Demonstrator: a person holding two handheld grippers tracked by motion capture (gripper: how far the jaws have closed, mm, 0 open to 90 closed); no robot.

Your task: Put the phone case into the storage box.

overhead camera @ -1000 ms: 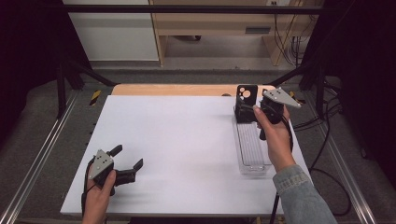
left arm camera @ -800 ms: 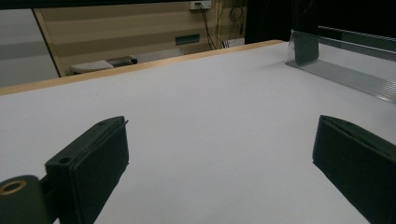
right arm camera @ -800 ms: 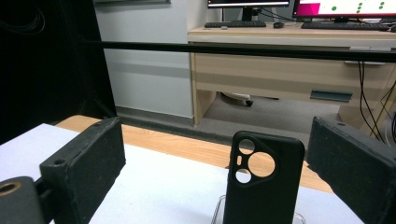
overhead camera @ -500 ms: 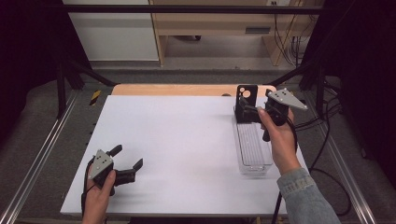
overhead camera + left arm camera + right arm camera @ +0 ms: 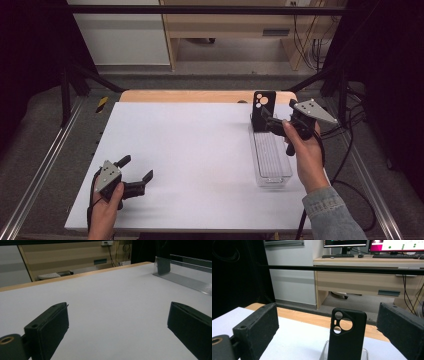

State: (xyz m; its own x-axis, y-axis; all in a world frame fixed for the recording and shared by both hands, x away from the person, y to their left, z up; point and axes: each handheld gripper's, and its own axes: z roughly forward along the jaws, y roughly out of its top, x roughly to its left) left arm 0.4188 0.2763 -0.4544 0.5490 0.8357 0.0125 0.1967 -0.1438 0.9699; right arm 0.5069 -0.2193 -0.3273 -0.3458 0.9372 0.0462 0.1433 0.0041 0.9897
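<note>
Right gripper view, lower half of the frame: the right gripper (image 5: 327, 335) holds its two black jaws wide apart, clamped on nothing, and the black soft phone case with round camera cut-outs (image 5: 346, 336) stands upright between them, farther off, touching neither. The case's foot sits in the near end of a clear ribbed plastic tray (image 5: 324, 350); its lower edge is cut off by the frame's bottom. High view, right of centre: the same case (image 5: 263, 109) stands at the tray's (image 5: 272, 165) far end on the white table (image 5: 200, 150). At lower left, the left gripper (image 5: 136, 173) rests with jaws spread, empty.
</note>
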